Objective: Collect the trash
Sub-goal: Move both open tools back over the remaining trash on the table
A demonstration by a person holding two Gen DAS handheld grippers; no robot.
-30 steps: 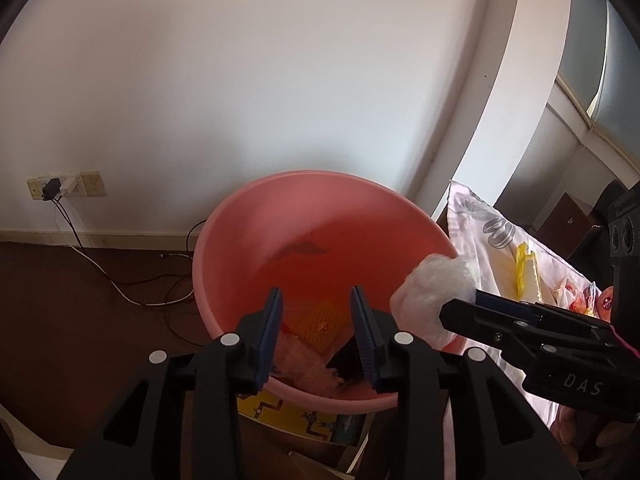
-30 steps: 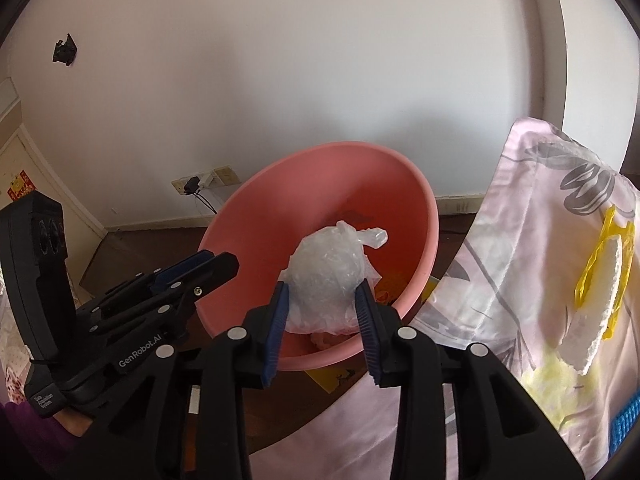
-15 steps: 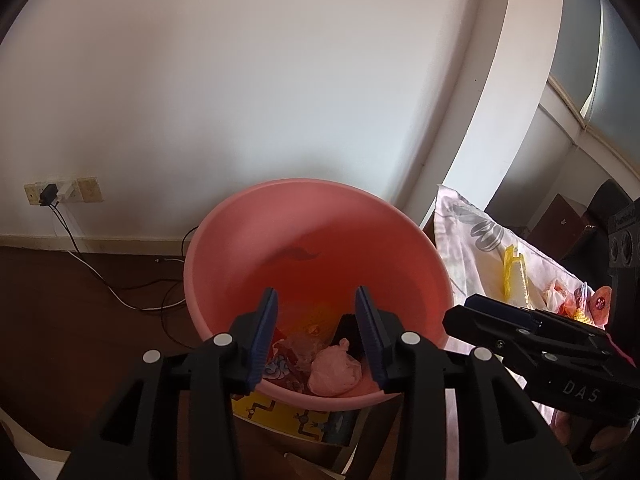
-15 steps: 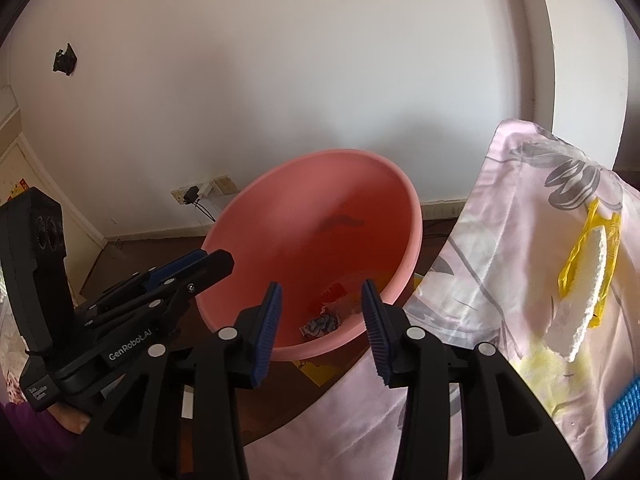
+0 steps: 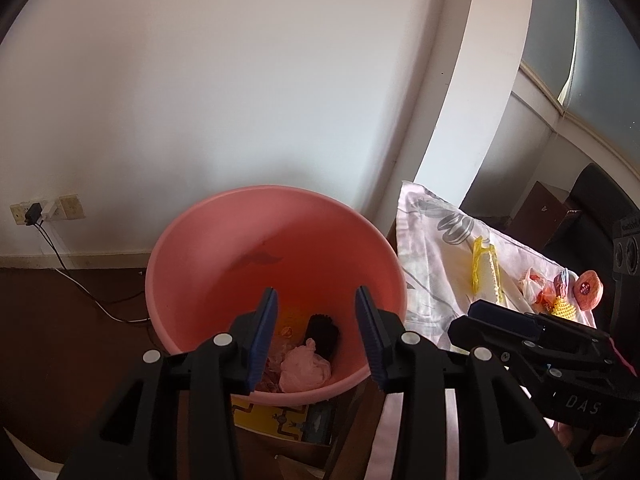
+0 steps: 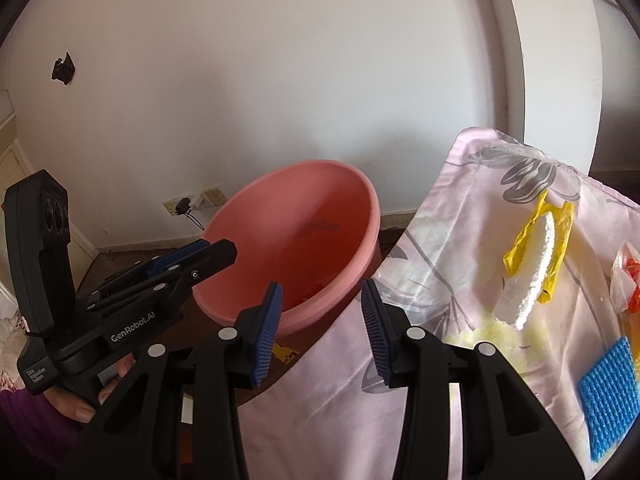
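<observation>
A pink basin (image 5: 276, 248) stands beside a table under a floral cloth (image 5: 436, 256); it also shows in the right wrist view (image 6: 304, 236). A crumpled plastic bag (image 5: 306, 368) and other scraps lie in its bottom. My left gripper (image 5: 316, 340) is open and empty above the basin's near rim. My right gripper (image 6: 320, 320) is open and empty over the cloth's edge (image 6: 352, 376), next to the basin. On the cloth lie a white foam piece in yellow plastic (image 6: 532, 264), a blue mesh pad (image 6: 610, 396) and a small bag with orange scraps (image 5: 536, 284).
A white wall with sockets and cables (image 5: 44, 212) is behind the basin. Dark floor (image 5: 60, 320) lies to the left. A yellow printed box (image 5: 272, 420) sits under the basin. A round orange item (image 5: 588, 290) lies at the cloth's far right.
My right gripper opened and let the plastic bag fall into the basin. It then drew back to the right, toward the table. Both views pulled away from the basin.
</observation>
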